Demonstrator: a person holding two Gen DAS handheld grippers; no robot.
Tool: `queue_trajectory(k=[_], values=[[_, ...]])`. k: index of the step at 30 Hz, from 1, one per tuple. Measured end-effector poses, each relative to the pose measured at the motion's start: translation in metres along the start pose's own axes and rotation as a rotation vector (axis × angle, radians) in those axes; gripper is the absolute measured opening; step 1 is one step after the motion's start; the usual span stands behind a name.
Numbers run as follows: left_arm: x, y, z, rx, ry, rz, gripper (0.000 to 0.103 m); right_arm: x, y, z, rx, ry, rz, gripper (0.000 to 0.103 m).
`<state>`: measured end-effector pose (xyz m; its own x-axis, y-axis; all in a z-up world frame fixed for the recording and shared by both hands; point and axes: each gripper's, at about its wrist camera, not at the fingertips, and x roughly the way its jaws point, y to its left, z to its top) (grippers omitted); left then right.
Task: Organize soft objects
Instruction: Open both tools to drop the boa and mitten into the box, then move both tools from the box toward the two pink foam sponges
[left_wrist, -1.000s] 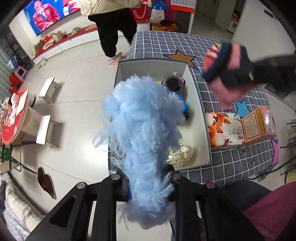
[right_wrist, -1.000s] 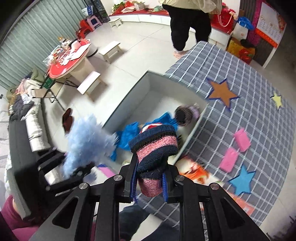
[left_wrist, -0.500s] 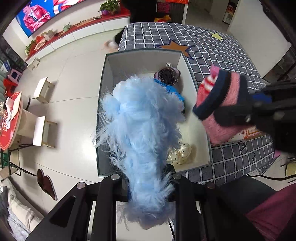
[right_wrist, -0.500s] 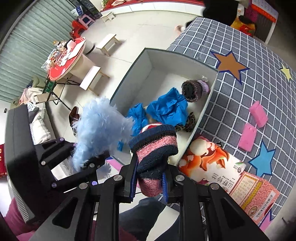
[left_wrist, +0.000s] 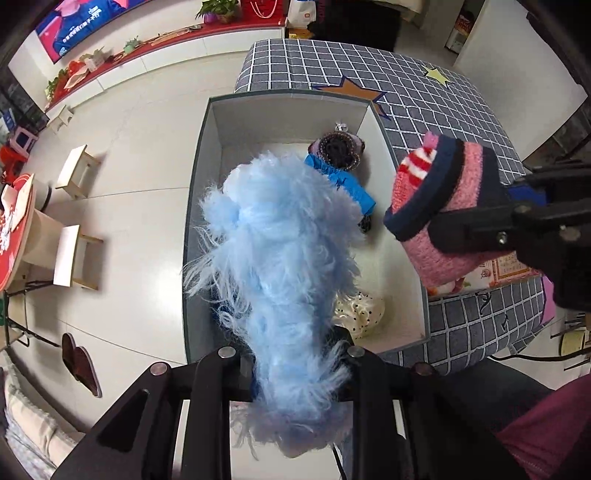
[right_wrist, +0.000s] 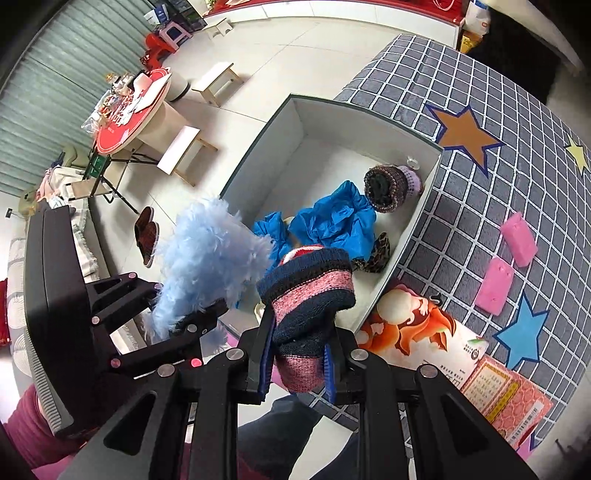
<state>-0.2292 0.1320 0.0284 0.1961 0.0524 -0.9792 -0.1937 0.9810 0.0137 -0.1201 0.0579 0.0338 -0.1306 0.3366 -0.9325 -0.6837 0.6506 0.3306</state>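
Two grippers are hanging side by side above the open white rectangular storage box (left_wrist: 397, 155), each pinching a soft item. Left gripper (left_wrist: 291, 363) is clamping a fluffy light-blue furry piece (left_wrist: 280, 258) near its lower end; its long axis is running straight out along the fingers, over the box's near-left part. Right gripper (right_wrist: 297, 363) is squeezing a pink-and-navy striped knit hat (right_wrist: 308, 295), sitting over the box's near-right rim, beside the printed squirrel-picture bag (right_wrist: 417, 332) on the grey checked tablecloth (right_wrist: 498, 122). Box is lying directly below and ahead of both, its long axis pointing away from the person. Already lying inside: a crumpled blue garment (right_wrist: 332, 221), a purple-brown knit beanie (right_wrist: 391, 188), a cream polka-dot cloth (left_wrist: 364, 308). Left gripper looks nearer the box's centre; judging a short lowering and release would drop either item in.
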Motion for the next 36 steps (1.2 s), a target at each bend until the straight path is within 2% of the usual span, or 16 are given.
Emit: queue_trajectory(k=[2,4,5,6,7,9,10,12,13,17,20,24,25,28,32,36], values=[[0.000,-0.001,0.001,0.004,-0.009,-0.009,0.038,0.002,-0.001,0.002,0.003,0.002,0.003,0.023],[0.000,-0.003,0.003,0.006,-0.011,-0.019,0.075,0.002,-0.002,0.005,-0.002,-0.006,0.015,0.024],[-0.001,-0.004,0.003,0.008,-0.019,-0.031,0.081,0.002,-0.002,0.006,-0.006,-0.009,0.018,0.025],[-0.003,-0.004,0.002,0.009,-0.036,-0.035,0.082,0.002,-0.002,0.007,-0.011,-0.014,0.020,0.038],[-0.004,-0.004,0.002,0.009,-0.046,-0.039,0.082,0.002,-0.002,0.008,-0.015,-0.019,0.025,0.073],[-0.005,0.002,0.003,-0.021,-0.074,-0.093,0.086,0.000,-0.003,0.010,-0.021,-0.041,0.002,0.100],[-0.005,0.006,0.004,-0.030,-0.085,-0.114,0.090,-0.002,-0.003,0.011,-0.020,-0.055,0.002,0.102],[-0.003,0.012,0.004,-0.033,-0.079,-0.147,0.101,-0.007,-0.007,0.014,-0.004,-0.068,0.027,0.102],[-0.004,0.014,0.003,-0.036,-0.077,-0.162,0.103,-0.010,-0.009,0.014,0.001,-0.069,0.025,0.102],[-0.008,0.037,-0.023,-0.085,-0.045,-0.278,0.103,-0.034,-0.021,0.012,0.007,-0.103,-0.005,0.102],[-0.001,0.059,-0.069,-0.225,0.021,-0.377,0.103,-0.054,-0.035,0.005,0.036,-0.144,-0.005,0.102],[0.027,0.075,-0.129,-0.416,0.168,-0.369,0.103,-0.081,-0.058,-0.012,0.123,-0.224,0.038,0.102],[0.033,0.078,-0.144,-0.474,0.183,-0.375,0.103,-0.085,-0.062,-0.015,0.140,-0.233,0.048,0.102],[0.046,0.092,-0.186,-0.772,0.162,-0.488,0.103,-0.096,-0.077,-0.024,0.197,-0.267,0.066,0.102],[0.052,0.091,-0.205,-0.866,0.167,-0.468,0.103,-0.109,-0.099,-0.033,0.251,-0.293,0.077,0.102],[0.045,0.084,-0.216,-0.908,0.167,-0.560,0.103,-0.120,-0.121,-0.041,0.300,-0.315,0.083,0.102]])
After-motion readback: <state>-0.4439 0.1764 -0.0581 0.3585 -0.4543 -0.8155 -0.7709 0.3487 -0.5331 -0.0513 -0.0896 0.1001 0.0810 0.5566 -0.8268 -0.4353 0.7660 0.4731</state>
